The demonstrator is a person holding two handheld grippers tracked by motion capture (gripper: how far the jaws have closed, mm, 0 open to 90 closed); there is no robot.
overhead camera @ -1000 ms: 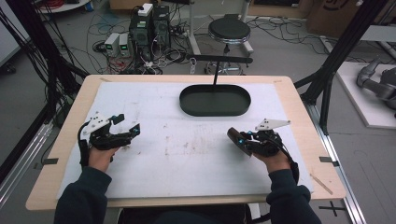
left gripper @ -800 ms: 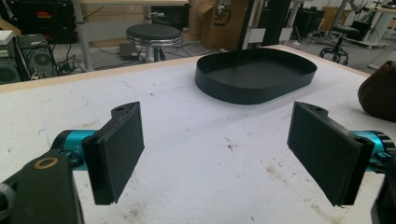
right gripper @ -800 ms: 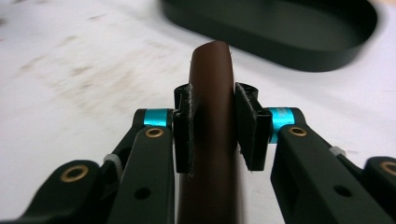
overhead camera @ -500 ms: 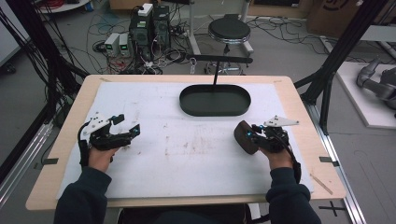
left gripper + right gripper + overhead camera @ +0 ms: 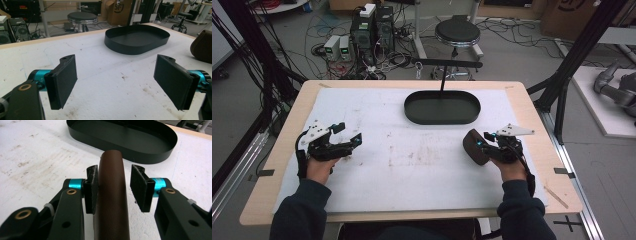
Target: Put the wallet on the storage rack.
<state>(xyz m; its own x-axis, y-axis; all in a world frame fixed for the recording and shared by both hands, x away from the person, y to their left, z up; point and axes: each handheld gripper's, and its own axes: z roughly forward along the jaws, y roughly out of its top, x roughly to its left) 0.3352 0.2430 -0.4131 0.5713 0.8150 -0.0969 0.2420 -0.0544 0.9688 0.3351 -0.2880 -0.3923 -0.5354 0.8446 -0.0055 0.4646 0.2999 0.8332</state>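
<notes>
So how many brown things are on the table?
1. The brown thing sits on the white mat at the right, between the jaws of the right gripper, in front of the black tray. None seems hidden.

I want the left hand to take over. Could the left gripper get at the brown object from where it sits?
Probably yes. The left gripper is open with bare white table cover between it and the brown object, but the right gripper straddles that object, its jaws just opening.

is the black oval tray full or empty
Empty: the black oval metal tray shows only its bare dark floor, and the brown rounded leather-like object stands outside it on the white mat.
</notes>
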